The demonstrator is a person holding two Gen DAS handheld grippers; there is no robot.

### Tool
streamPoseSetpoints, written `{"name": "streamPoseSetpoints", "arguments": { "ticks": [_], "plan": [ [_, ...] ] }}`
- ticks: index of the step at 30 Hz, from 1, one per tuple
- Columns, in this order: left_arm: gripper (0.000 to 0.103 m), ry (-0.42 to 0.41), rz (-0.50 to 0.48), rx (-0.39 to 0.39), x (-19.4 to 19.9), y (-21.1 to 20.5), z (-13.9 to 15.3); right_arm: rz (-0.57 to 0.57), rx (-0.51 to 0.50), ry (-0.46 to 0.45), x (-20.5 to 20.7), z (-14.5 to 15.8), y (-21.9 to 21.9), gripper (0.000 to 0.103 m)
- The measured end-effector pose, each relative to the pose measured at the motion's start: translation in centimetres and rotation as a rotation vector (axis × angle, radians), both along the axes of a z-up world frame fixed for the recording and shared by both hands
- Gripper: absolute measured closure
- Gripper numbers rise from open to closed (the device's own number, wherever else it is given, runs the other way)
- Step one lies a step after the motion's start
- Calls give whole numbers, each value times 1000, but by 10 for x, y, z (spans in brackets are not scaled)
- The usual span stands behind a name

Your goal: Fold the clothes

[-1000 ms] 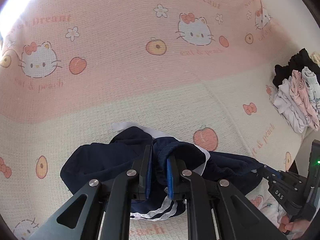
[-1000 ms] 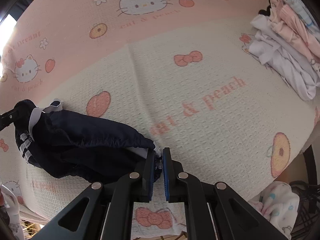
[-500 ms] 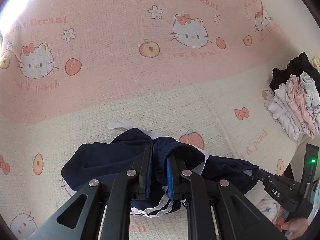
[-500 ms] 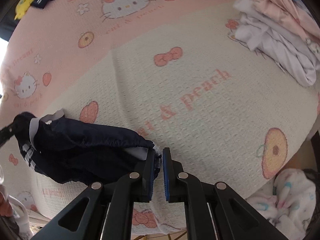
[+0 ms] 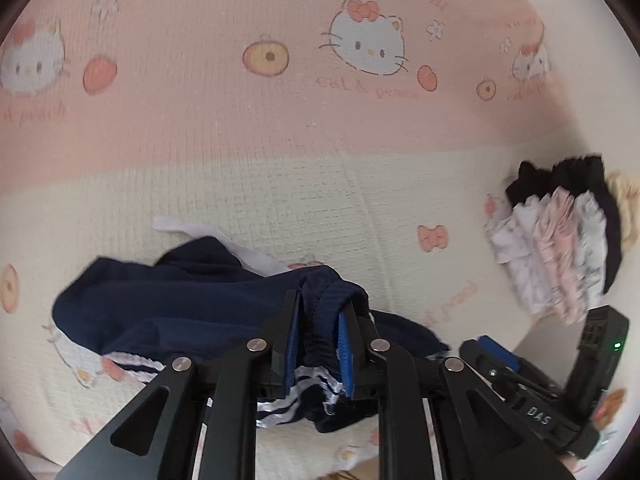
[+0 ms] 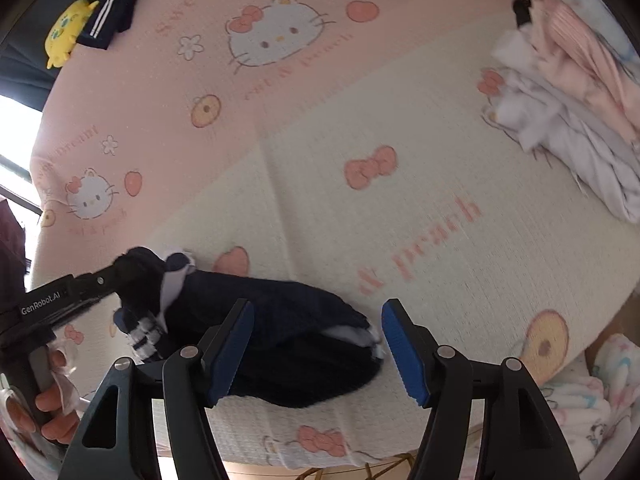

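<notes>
Navy-blue shorts with white side stripes lying crumpled on pink-and-cream waffle-weave bed cover printed with cartoon cats and peaches. Left gripper: jaws pinching gathered waistband fabric of shorts (blue pads pressed against cloth on both sides). Right gripper: jaws spread wide, poised over opposite end of shorts, no contact evident. Stack of folded pastel and black garments well apart at right edge of bed cover. Yellow plush toy beside dark striped garment at far corner.
</notes>
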State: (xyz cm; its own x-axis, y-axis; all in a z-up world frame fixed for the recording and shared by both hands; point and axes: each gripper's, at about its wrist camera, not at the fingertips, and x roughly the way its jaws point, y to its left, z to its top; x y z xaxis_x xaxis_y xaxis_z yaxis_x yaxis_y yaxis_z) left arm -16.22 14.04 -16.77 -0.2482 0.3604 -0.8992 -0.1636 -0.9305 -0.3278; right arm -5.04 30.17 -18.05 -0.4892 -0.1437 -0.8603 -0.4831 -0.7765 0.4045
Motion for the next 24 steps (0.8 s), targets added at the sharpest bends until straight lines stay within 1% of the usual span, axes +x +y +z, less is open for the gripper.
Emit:
{"name": "streamPoseSetpoints", "arguments": {
  "ticks": [2, 3, 4, 5, 7, 10, 13, 16, 18, 21, 24],
  "plan": [
    [74, -13, 59, 56, -1, -15, 3, 20, -28, 11, -7, 0, -2, 37],
    [57, -19, 89, 84, -1, -23, 5, 20, -51, 16, -9, -1, -2, 37],
    [39, -7, 113, 107, -1, -30, 7, 20, -74, 21, -11, -3, -2, 37],
    [33, 6, 135, 123, -1, -38, 10, 20, -98, 26, -13, -4, -2, 37],
    [31, 21, 180, 134, -3, -51, 15, 17, -131, 30, -17, -7, -3, 37],
    [31, 21, 195, 143, -5, -65, 16, 22, -159, 27, -23, -12, -7, 37],
    [31, 28, 201, 104, -4, -74, 13, 42, -176, 11, -31, -19, -15, 37],
    [31, 23, 205, 63, -5, -81, 4, 76, -215, 15, -37, -23, -27, 37],
    [31, 32, 205, 54, -3, -87, 1, 104, -252, 25, -43, -25, -35, 37],
    [31, 35, 204, 0, -1, -92, -5, 130, -308, 33, -52, -28, -45, 37],
    [31, 36, 194, -47, 1, -99, -8, 130, -390, 47, -59, -34, -52, 37]
  ]
}}
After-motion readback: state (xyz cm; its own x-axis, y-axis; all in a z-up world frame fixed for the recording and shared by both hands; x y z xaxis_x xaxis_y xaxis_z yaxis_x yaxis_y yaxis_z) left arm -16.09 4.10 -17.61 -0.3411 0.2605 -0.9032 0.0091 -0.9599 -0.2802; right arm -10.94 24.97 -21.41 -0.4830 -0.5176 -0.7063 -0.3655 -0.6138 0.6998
